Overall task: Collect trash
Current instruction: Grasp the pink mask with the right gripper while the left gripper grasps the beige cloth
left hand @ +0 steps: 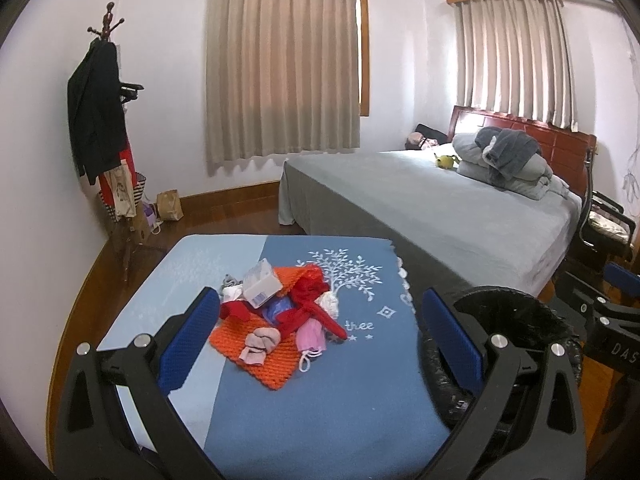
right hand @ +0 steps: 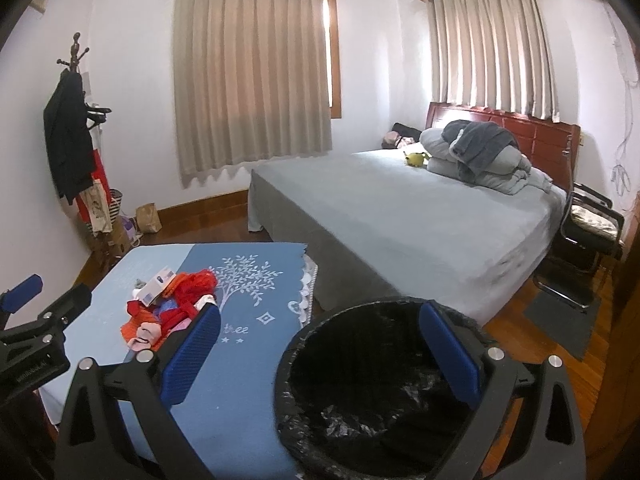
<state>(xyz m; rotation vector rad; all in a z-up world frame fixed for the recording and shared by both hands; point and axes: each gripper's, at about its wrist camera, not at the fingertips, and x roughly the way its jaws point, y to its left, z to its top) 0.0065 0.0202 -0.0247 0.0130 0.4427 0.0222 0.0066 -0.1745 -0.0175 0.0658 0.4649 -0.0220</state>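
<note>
left gripper [left hand: 320, 320]: jaws wide, nothing held
right gripper [right hand: 320, 344]: wide too, empty
trash pile [left hand: 280, 312]: mid table [left hand: 320, 400]
bin [right hand: 360, 380]: table's right edge

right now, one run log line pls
left gripper: open, over trash pile | right gripper: open, over lined bin | nothing held

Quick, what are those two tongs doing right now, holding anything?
Left tongs: open, holding nothing, above the trash pile.
Right tongs: open, empty, over the bin.
</note>
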